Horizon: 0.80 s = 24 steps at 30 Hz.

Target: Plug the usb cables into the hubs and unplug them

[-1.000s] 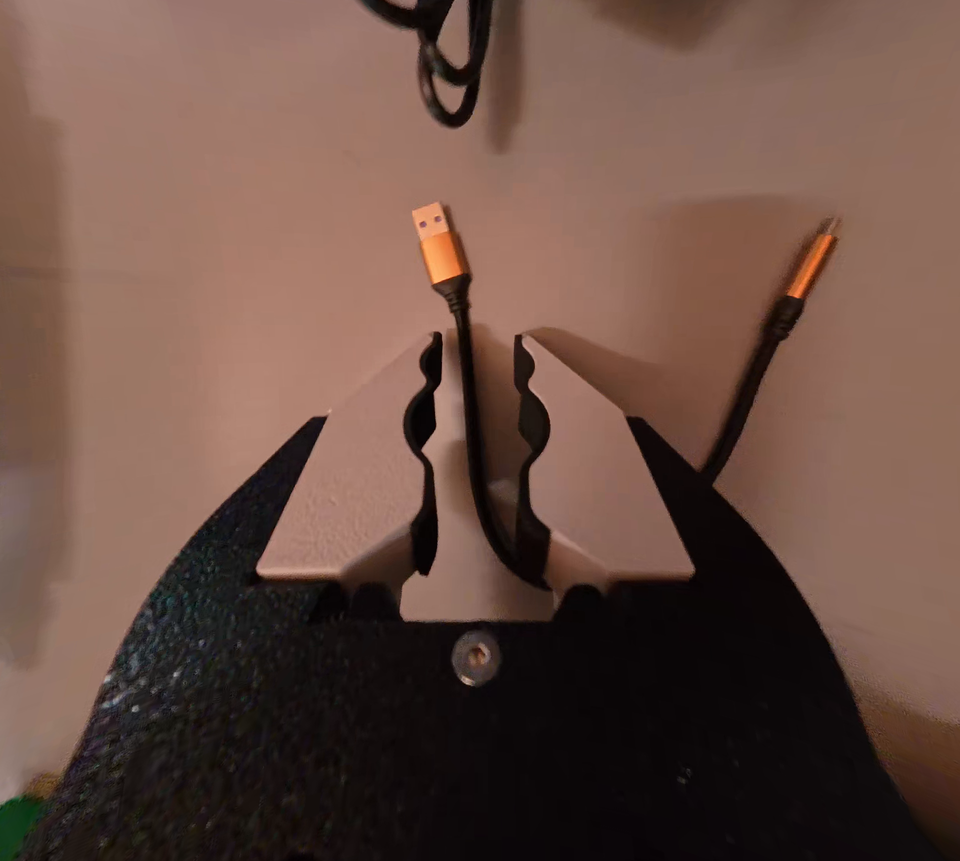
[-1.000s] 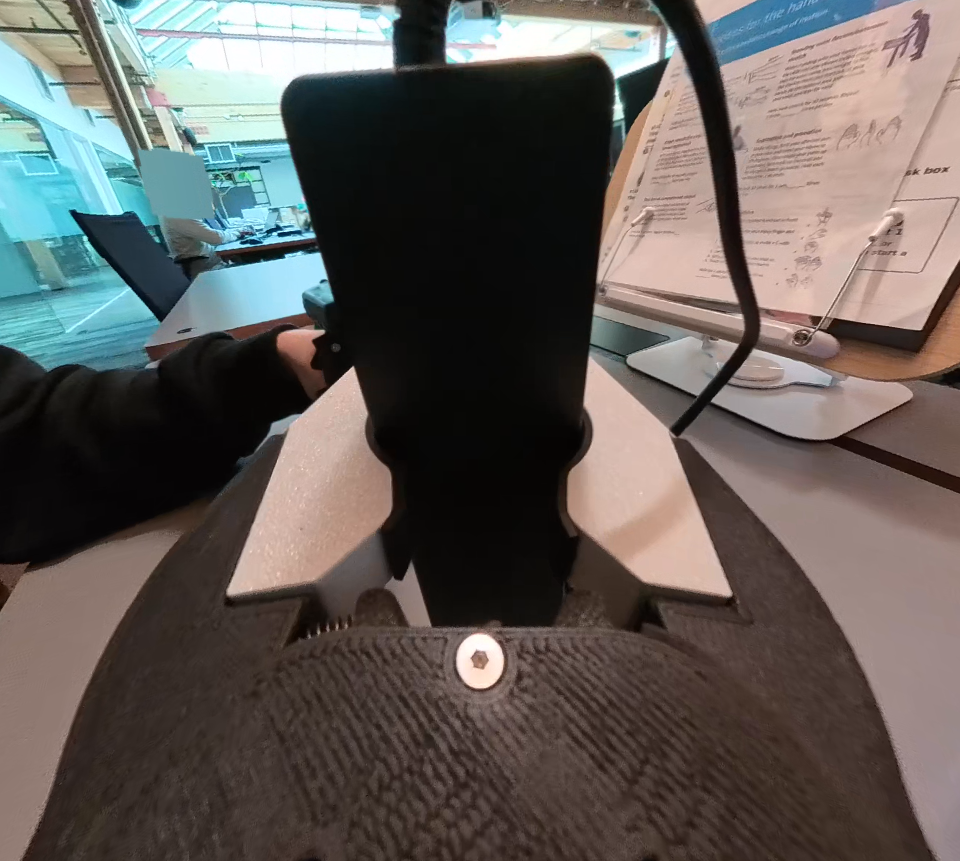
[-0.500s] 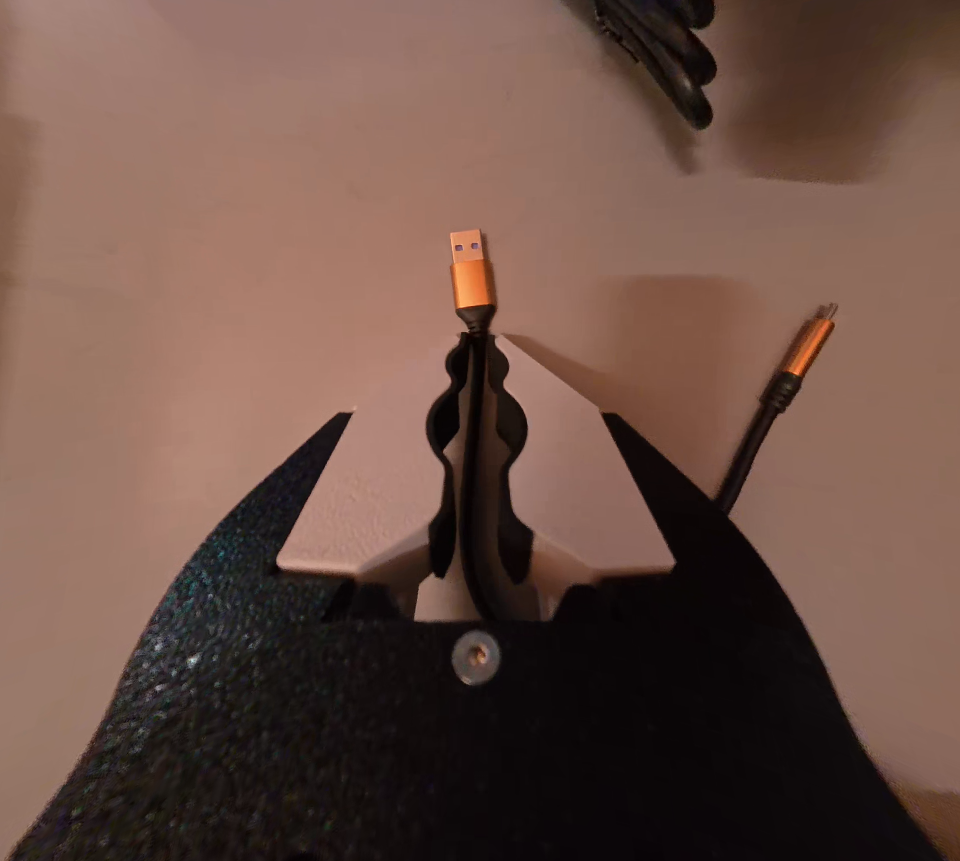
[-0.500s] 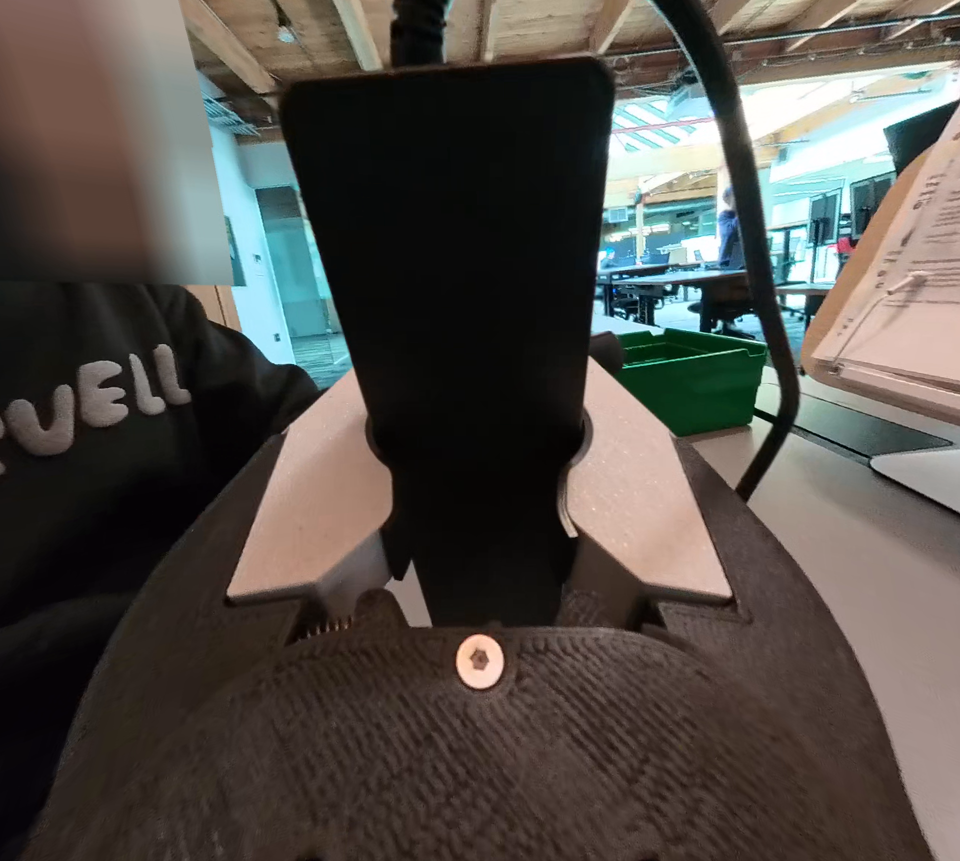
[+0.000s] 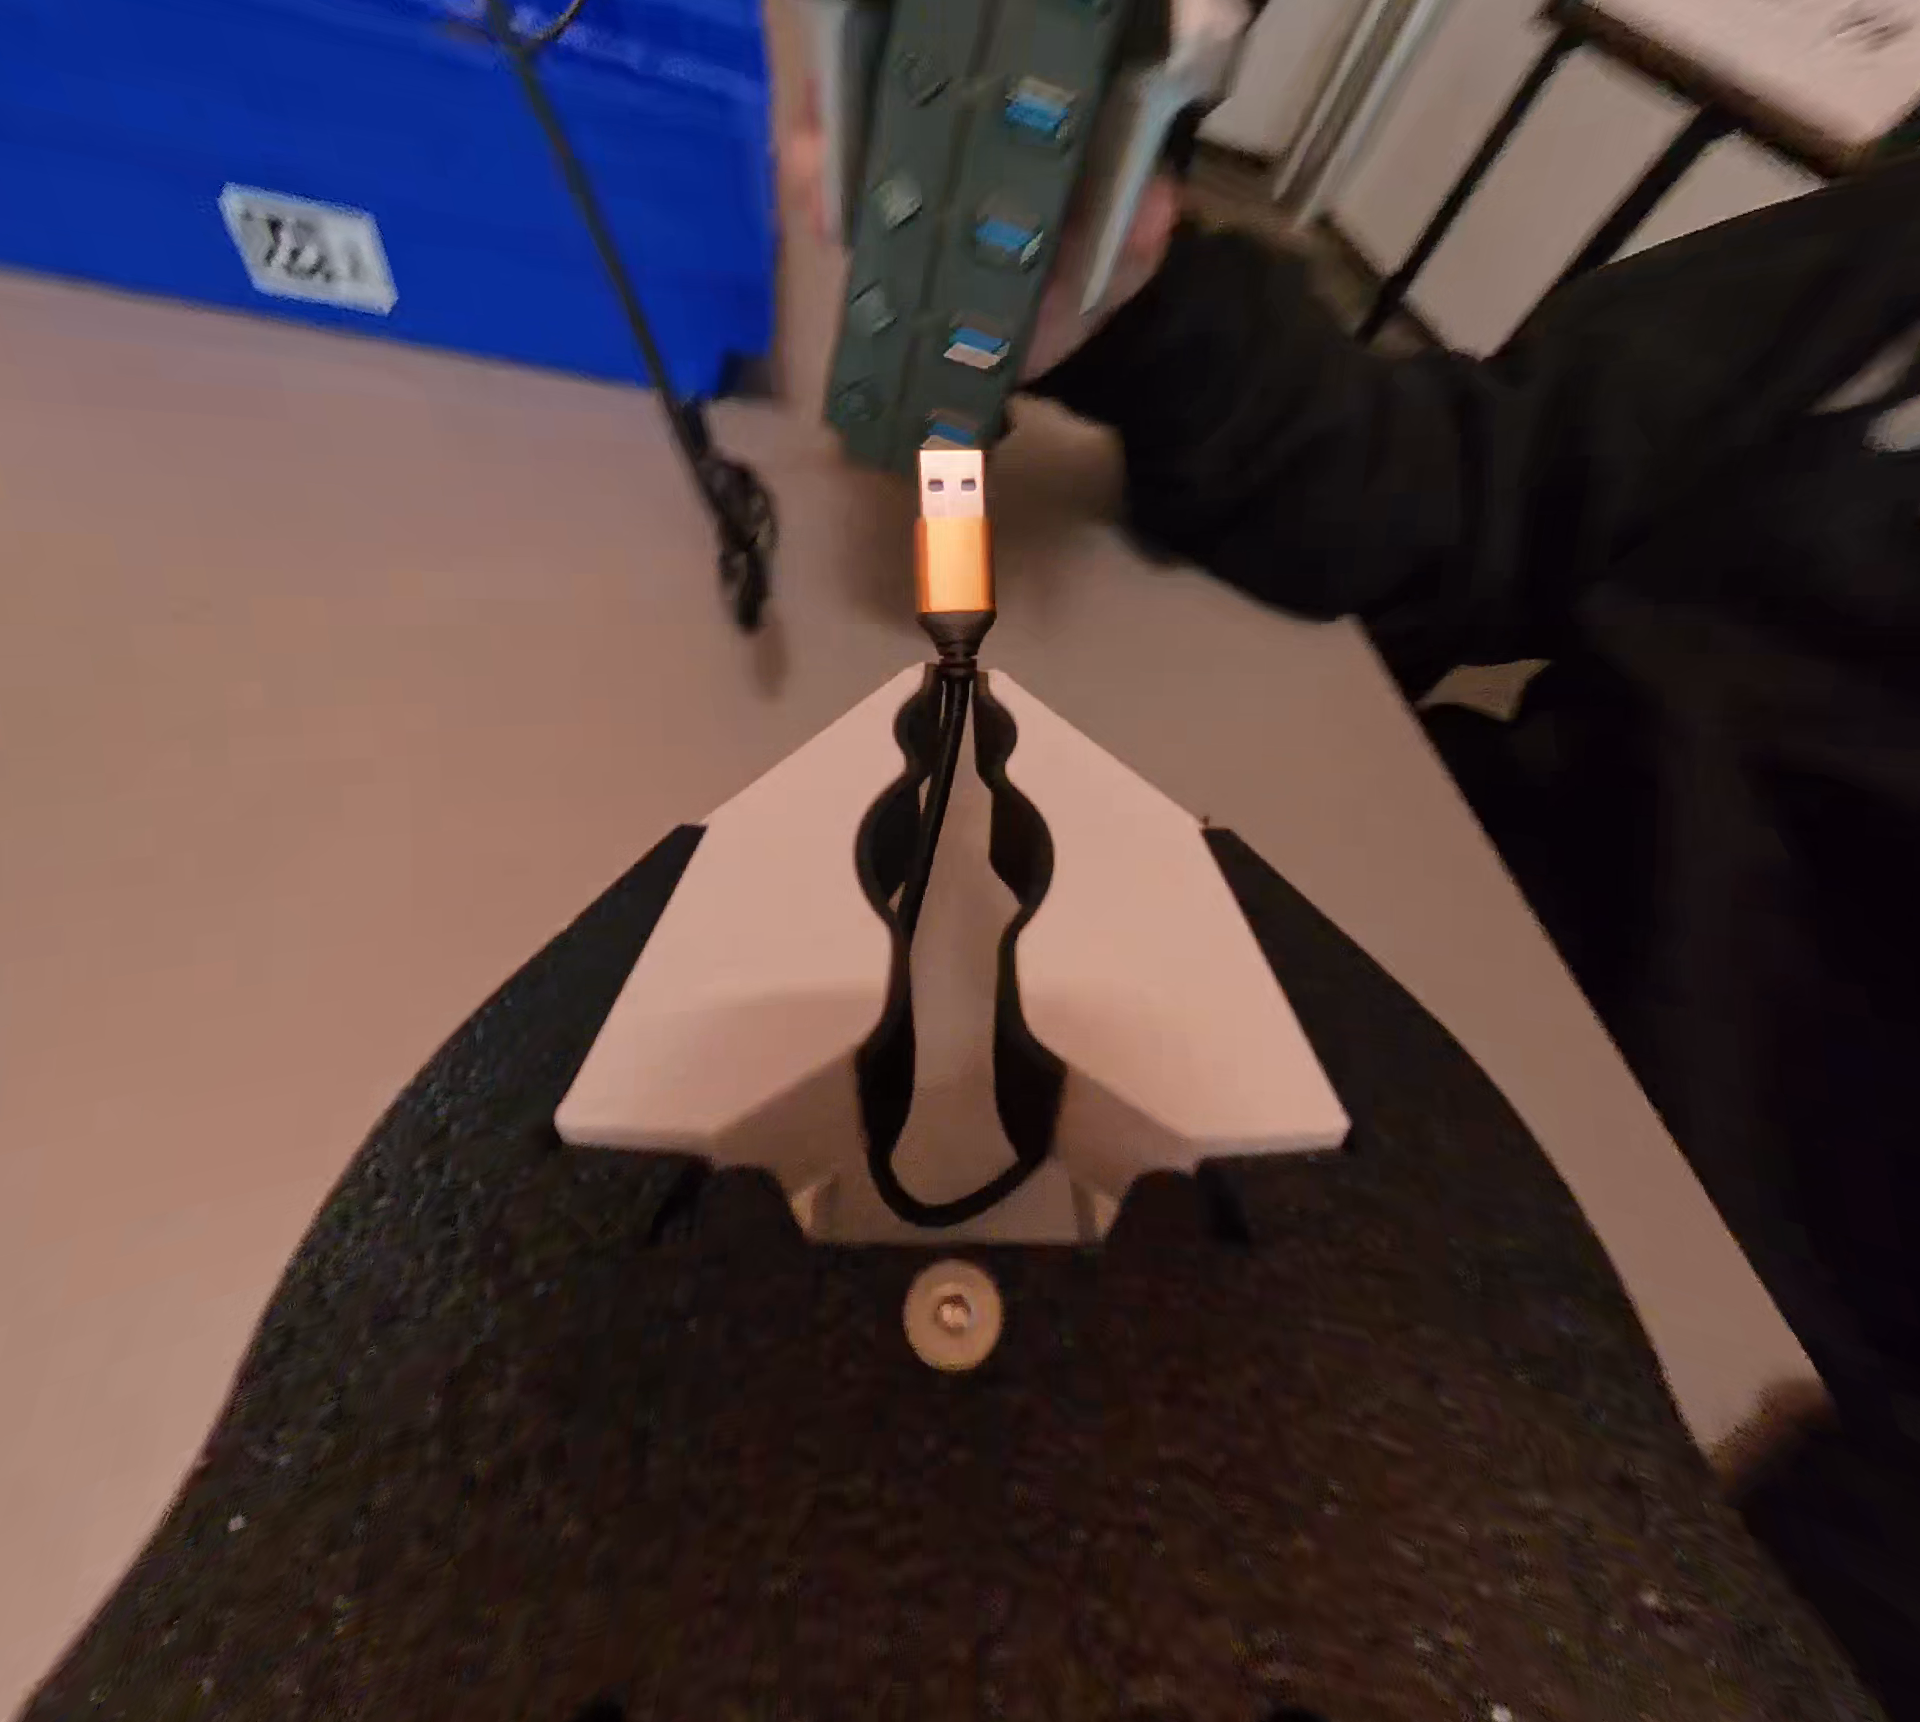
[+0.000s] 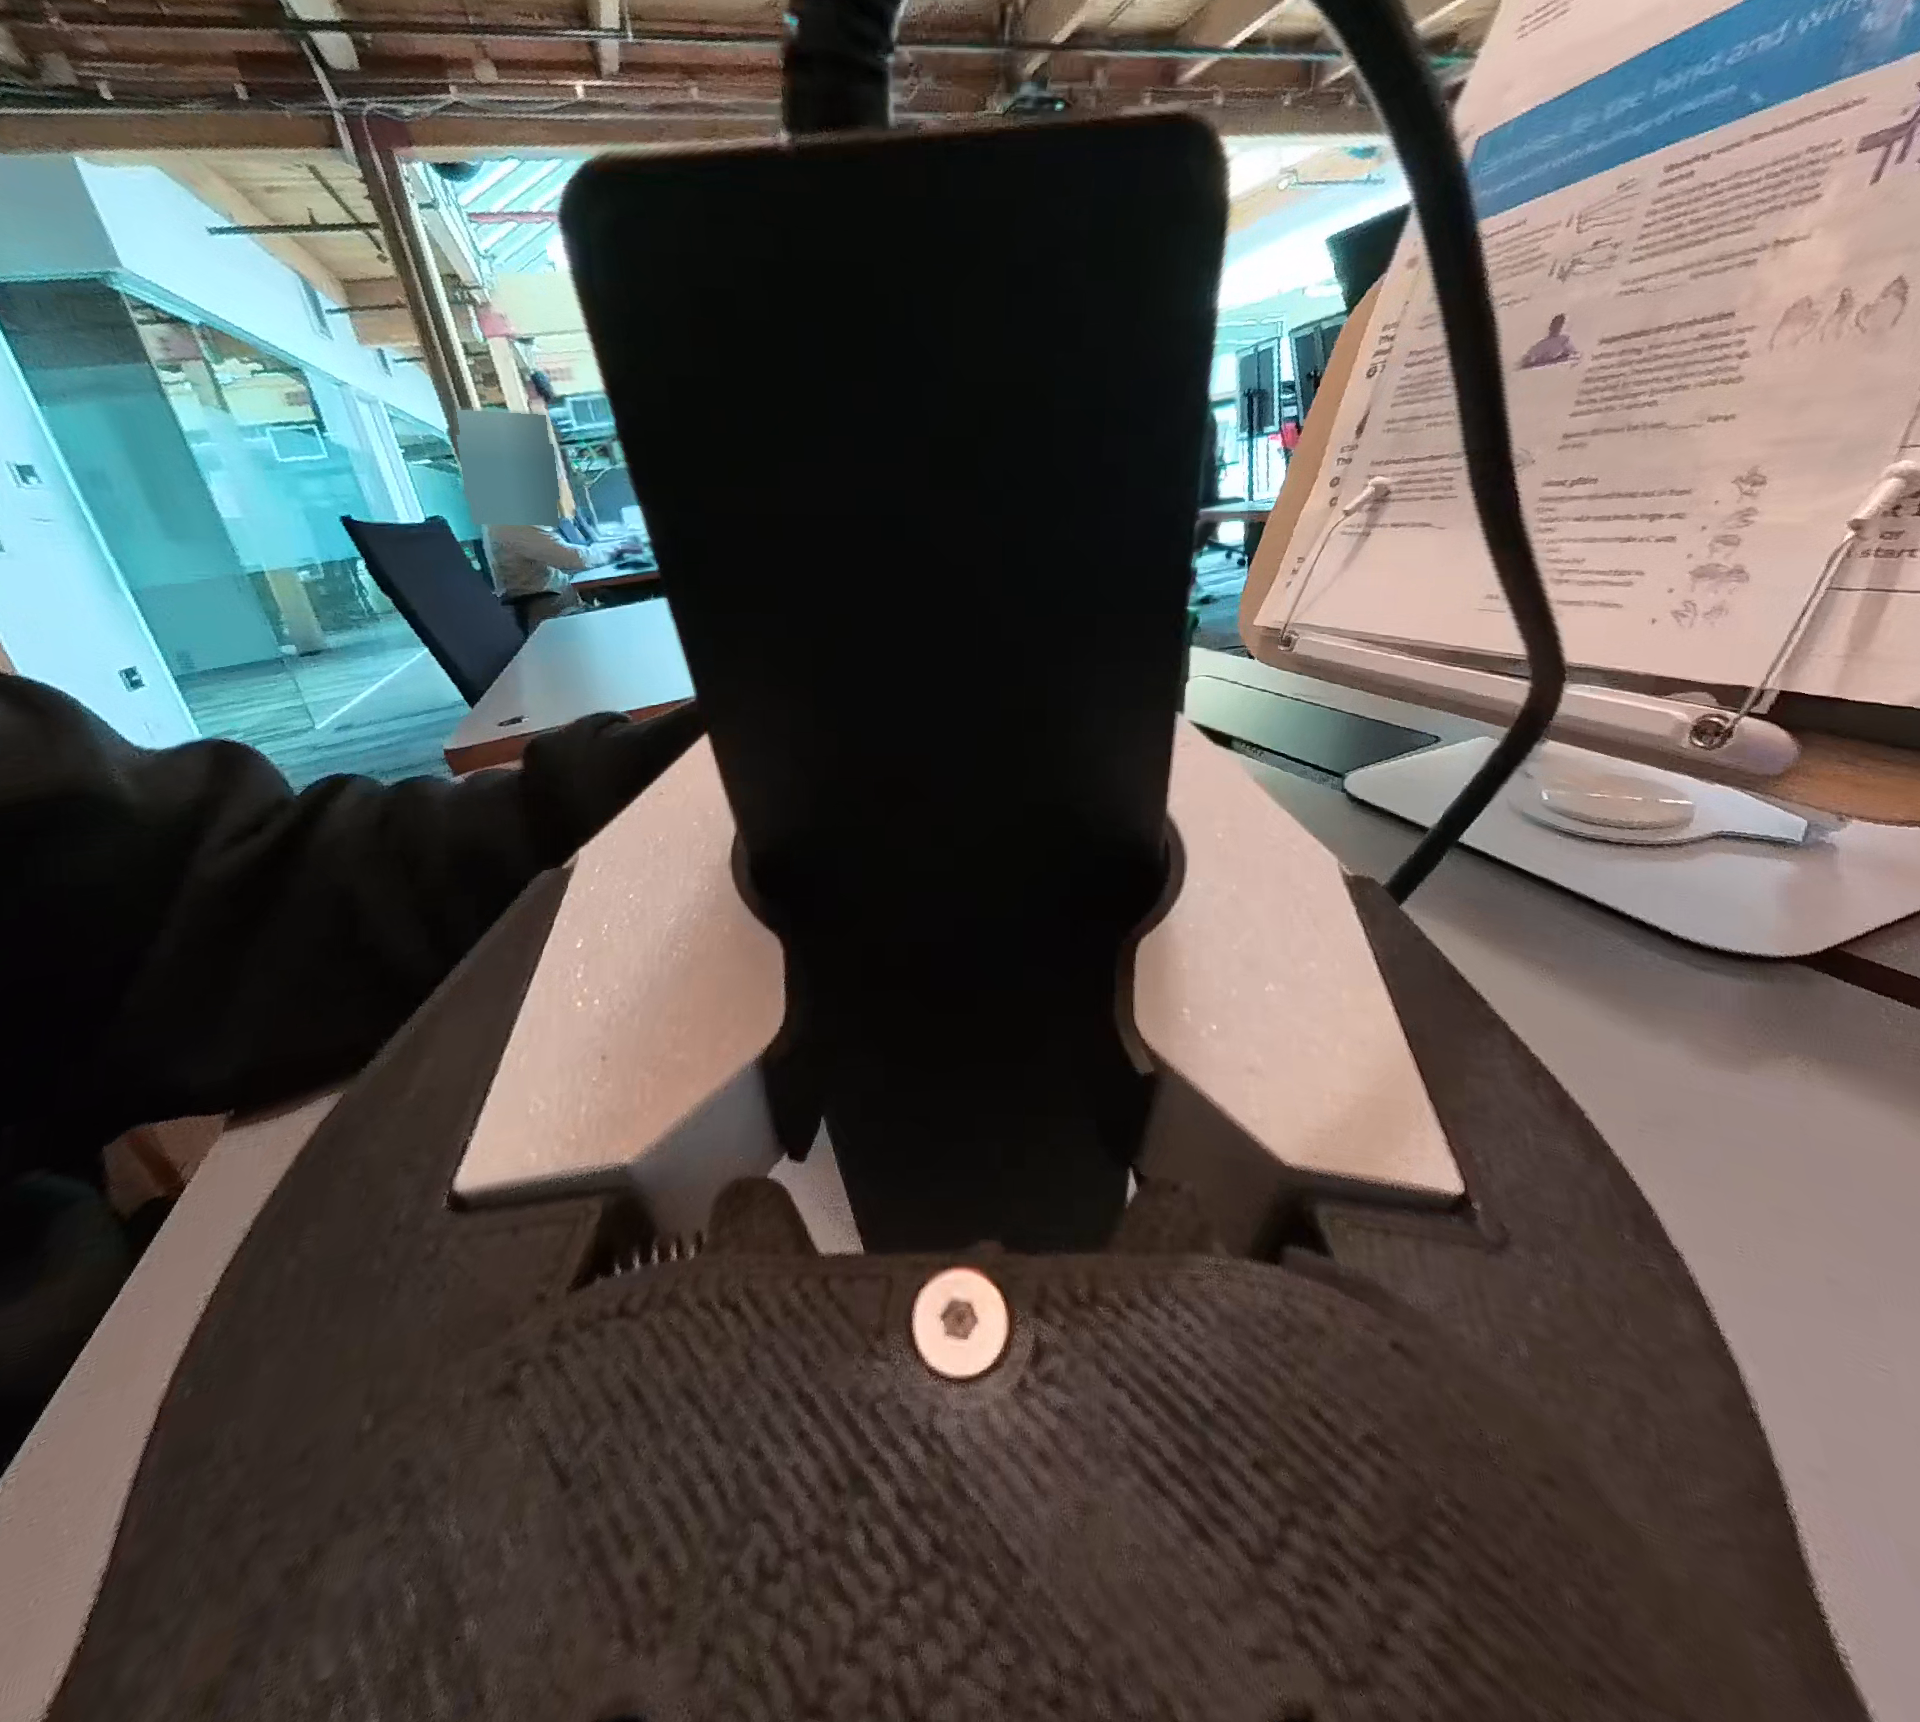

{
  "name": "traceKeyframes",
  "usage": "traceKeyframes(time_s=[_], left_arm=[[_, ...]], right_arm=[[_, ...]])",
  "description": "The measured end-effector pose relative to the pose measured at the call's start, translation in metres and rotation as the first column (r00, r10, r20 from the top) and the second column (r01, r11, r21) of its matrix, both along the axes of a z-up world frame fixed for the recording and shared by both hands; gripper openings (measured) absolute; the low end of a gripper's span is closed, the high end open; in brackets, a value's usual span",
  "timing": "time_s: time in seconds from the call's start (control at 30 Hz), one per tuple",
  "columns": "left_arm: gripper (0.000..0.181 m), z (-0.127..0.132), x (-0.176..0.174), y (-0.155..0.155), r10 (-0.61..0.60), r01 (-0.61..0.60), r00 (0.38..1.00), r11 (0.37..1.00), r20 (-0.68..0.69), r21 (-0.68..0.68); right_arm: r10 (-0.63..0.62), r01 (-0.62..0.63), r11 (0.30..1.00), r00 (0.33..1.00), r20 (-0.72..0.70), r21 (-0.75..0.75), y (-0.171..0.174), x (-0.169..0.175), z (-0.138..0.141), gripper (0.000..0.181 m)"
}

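My left gripper (image 5: 951, 670) is shut on a black USB cable just behind its orange plug (image 5: 951, 545). The plug's silver tip points at the lowest blue port of a long dark hub (image 5: 977, 145) and sits just short of it. The hub hangs upright in the air, held by my right gripper (image 5: 1153, 114) farther off. In the right wrist view my right gripper (image 6: 956, 851) is shut on the hub's black back (image 6: 894, 477). The hub's thick black cord (image 6: 1455, 322) arcs over its top and down to the right.
A blue bin (image 5: 364, 93) stands at the back left of the beige table (image 5: 364, 737). A coiled black cable (image 5: 732, 519) hangs to the table beside it. A person's dark sleeve (image 5: 1455, 477) is on the right. A document stand with papers (image 6: 1662, 425) stands to the right.
My left gripper has lifted the orange plug off the table and tilted up toward the hub. My right gripper has swung the hub round to face it.
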<state>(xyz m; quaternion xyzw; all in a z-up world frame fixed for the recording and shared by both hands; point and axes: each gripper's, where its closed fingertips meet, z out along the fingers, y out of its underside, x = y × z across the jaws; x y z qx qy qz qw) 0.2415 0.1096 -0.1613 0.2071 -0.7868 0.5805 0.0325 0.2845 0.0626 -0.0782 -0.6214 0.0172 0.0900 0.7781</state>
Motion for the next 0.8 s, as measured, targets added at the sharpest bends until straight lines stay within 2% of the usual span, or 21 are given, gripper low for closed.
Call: traceKeyframes(time_s=[0.13,0.3,0.4,0.5,0.53,0.6,0.63,0.67,0.73,0.77,0.8], left_arm=[[0.003,0.023,-0.016,-0.004,-0.098,0.107,0.992,0.986,0.075,-0.127],[0.003,0.027,-0.019,-0.003,-0.106,0.119,0.989,0.984,0.101,-0.133],[0.003,0.020,-0.004,0.003,-0.007,0.010,0.994,0.999,0.108,-0.032],[0.003,0.019,0.011,0.011,0.099,-0.125,0.971,0.986,0.216,0.111],[0.003,0.021,0.021,0.017,0.161,-0.209,0.949,0.965,0.272,0.158],[0.004,0.032,0.044,0.040,0.313,-0.427,0.856,0.877,0.411,0.223],[0.004,0.045,0.056,0.055,0.401,-0.558,0.767,0.802,0.501,0.212],[0.004,0.062,0.065,0.072,0.477,-0.679,0.649,0.715,0.592,0.168],[0.004,0.098,0.066,0.096,0.534,-0.821,0.411,0.570,0.739,0.045],[0.004,0.112,0.063,0.099,0.515,-0.841,0.331,0.542,0.791,0.000],[0.004,0.117,0.058,0.092,0.460,-0.825,0.313,0.566,0.831,-0.002]], right_arm=[[0.024,-0.023,0.999,1.000,0.019,-0.027,0.004,-0.006,-0.004,0.063],[0.055,-0.053,0.998,0.998,0.042,-0.046,0.008,-0.014,-0.007,0.063],[0.034,-0.031,0.997,0.998,0.043,-0.068,0.009,-0.011,-0.010,0.063],[0.077,-0.076,0.997,0.996,0.034,-0.026,0.006,-0.017,-0.004,0.063],[0.110,-0.110,0.994,0.994,0.026,-0.002,0.004,-0.021,0.000,0.063],[0.183,-0.184,0.982,0.983,0.026,0.036,-0.001,-0.031,0.006,0.063],[0.208,-0.210,0.976,0.978,0.029,0.054,-0.003,-0.035,0.009,0.063],[0.233,-0.235,0.970,0.972,0.028,0.066,-0.005,-0.038,0.010,0.063],[0.264,-0.266,0.960,0.964,0.033,0.082,-0.008,-0.043,0.012,0.063],[0.273,-0.275,0.958,0.961,0.038,0.085,-0.009,-0.044,0.013,0.063],[0.288,-0.291,0.953,0.957,0.045,0.086,-0.010,-0.047,0.013,0.063]])
